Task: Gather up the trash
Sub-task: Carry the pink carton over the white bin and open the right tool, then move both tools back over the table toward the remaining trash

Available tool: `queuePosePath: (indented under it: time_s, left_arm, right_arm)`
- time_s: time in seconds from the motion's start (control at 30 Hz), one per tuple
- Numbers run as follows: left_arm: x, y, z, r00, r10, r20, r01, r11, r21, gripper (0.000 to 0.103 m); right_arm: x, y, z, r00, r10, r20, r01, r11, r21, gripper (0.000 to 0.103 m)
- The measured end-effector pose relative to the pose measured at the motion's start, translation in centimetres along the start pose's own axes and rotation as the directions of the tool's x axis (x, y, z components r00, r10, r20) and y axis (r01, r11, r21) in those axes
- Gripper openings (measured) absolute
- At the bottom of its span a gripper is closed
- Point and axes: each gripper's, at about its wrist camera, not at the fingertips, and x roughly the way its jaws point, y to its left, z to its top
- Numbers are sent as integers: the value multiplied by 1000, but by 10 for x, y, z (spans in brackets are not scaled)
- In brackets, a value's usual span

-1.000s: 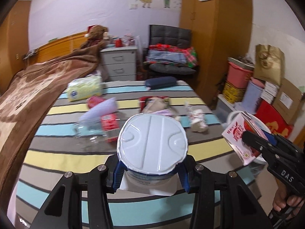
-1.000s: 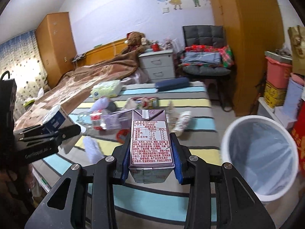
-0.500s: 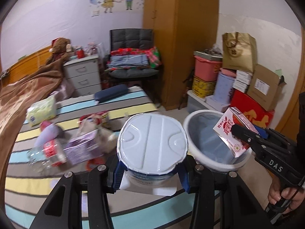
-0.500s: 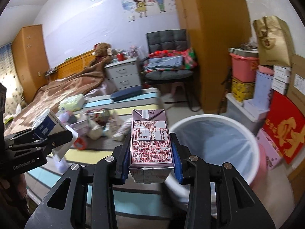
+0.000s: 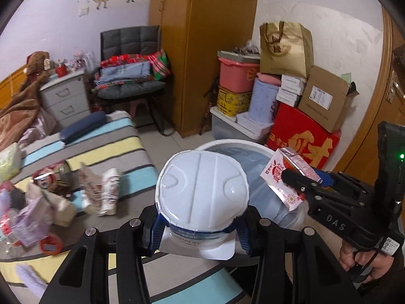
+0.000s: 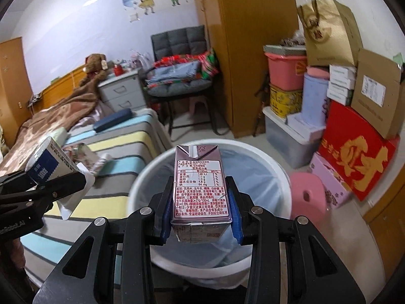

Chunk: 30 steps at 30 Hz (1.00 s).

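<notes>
Fingers (image 6: 235, 217) of the right gripper (image 6: 201, 212) pinch a purple milk carton (image 6: 200, 190) by its two narrow sides, upright, over the mouth of the white bin (image 6: 141, 177); fingers (image 5: 155, 230) of the left gripper (image 5: 200, 230) clamp a white lidded tub (image 5: 202, 192) at its lower wall, and this load sits at the near rim of the bin (image 5: 227, 143), apparently not yet squarely over the opening.

Recommended practice for the drop, as a judgement: release the carton first, since it is centred over the liner; then carry the tub further over the rim before spreading, because a release at the edge may tip it onto the floor; keep the two grippers apart, as they stand close together.

Further off, remaining litter lies on the striped bed (image 5: 121, 149): a crumpled white bottle (image 5: 110, 190), wrappers (image 5: 83, 185) and a small can (image 5: 63, 168); collection is judged incomplete.
</notes>
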Motion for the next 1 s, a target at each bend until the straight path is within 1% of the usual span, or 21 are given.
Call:
queuePosePath:
  time_s: [0.13,0.23,0.37,0.4,0.43,0.47,0.5,0.53,0.67,0.73,0.87,1.0]
  left_arm:
    - [20,-13,3,1000,-16,-22,16,1000,21,48]
    - [36,-18,3,998,-19,-52,20,1000,23,49]
    - [47,-18,1,997,-33,-69,33,999,2,49]
    - [48,-17,1,997,-34,-70,34,999,-1,50]
    - [50,-17,1,997,-33,-71,33,999,-4,53]
    - [51,-17,0,997,-33,-70,32,999,-5,60]
    - [50,-15,0,997,-32,-69,32,999,-8,63]
    - [50,-14,-1,997,-32,-69,31,999,-15,63]
    - [47,-11,-1,998,-26,-58,25,1000,-17,65]
    - [42,-10,-1,998,-20,-52,19,1000,-20,66]
    - [31,-4,-1,999,-16,-37,15,999,-30,67]
    - [15,5,-4,1000,9,-12,-10,999,-40,67]
  right_arm:
    - [13,-11,-3,999,-34,-42,34,999,-6,38]
    - [20,-16,-3,996,-37,-75,37,999,-8,38]
    - [25,-21,-4,995,-38,-92,38,999,-5,39]
    - [27,-23,-4,995,-41,-93,41,999,1,40]
    - [27,-25,-4,995,-48,-93,48,999,7,48]
    - [27,-26,-3,995,-50,-91,51,999,11,60]
    - [26,-27,-3,995,-49,-89,51,999,14,65]
    - [26,-28,-3,995,-48,-88,50,999,17,67]
    - [24,-27,-2,994,-69,-82,70,997,18,67]
    - [22,-27,-2,995,-64,-77,66,998,24,67]
    - [18,-25,-1,996,-65,-60,67,997,30,67]
    - [12,-19,0,998,-53,-40,54,998,31,67]
